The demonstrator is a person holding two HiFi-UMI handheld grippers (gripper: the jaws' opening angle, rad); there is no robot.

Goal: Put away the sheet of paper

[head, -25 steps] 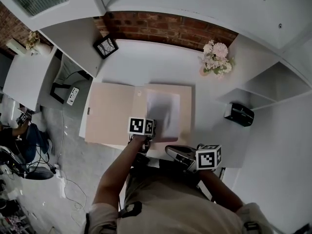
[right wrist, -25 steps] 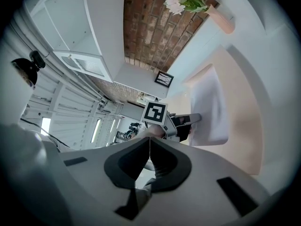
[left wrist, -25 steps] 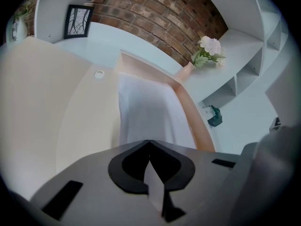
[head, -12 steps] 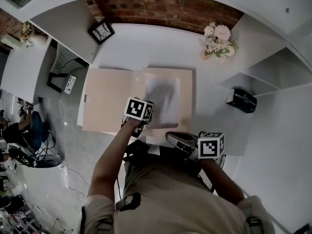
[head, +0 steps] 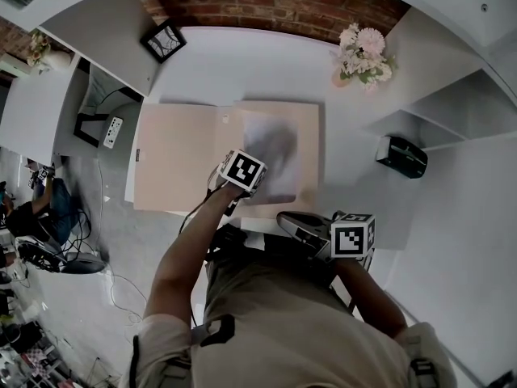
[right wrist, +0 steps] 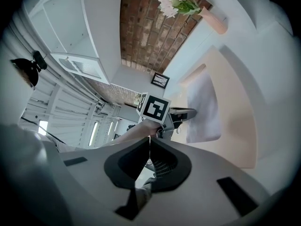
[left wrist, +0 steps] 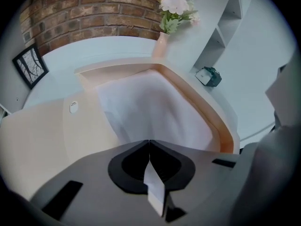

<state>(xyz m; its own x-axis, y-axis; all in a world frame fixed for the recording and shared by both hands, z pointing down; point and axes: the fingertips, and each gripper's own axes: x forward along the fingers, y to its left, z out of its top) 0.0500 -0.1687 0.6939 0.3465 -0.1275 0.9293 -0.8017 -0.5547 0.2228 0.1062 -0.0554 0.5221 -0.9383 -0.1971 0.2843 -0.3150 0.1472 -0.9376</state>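
An open beige folder [head: 174, 168] lies on the white table. A white sheet of paper [head: 273, 156] rests on its right half. My left gripper [head: 249, 176] is over the sheet's near left edge and shut on it. In the left gripper view a strip of the sheet [left wrist: 150, 107] shows pinched between the closed jaws of the left gripper [left wrist: 149, 142], and the sheet curves up toward them. My right gripper [head: 284, 218] hangs close to my body off the table's near edge, shut and empty. The right gripper view shows the right gripper [right wrist: 149, 138] aimed at the left gripper [right wrist: 186, 113] and the sheet [right wrist: 204, 102].
A vase of pink flowers [head: 361, 51] stands at the back right before the brick wall. A framed picture [head: 164, 40] leans at the back left. A dark teal clock [head: 400, 156] sits at the right, beside white shelves [head: 452, 128].
My left gripper has moved forward from the folder's near edge onto the sheet. The right gripper has stayed where it was.
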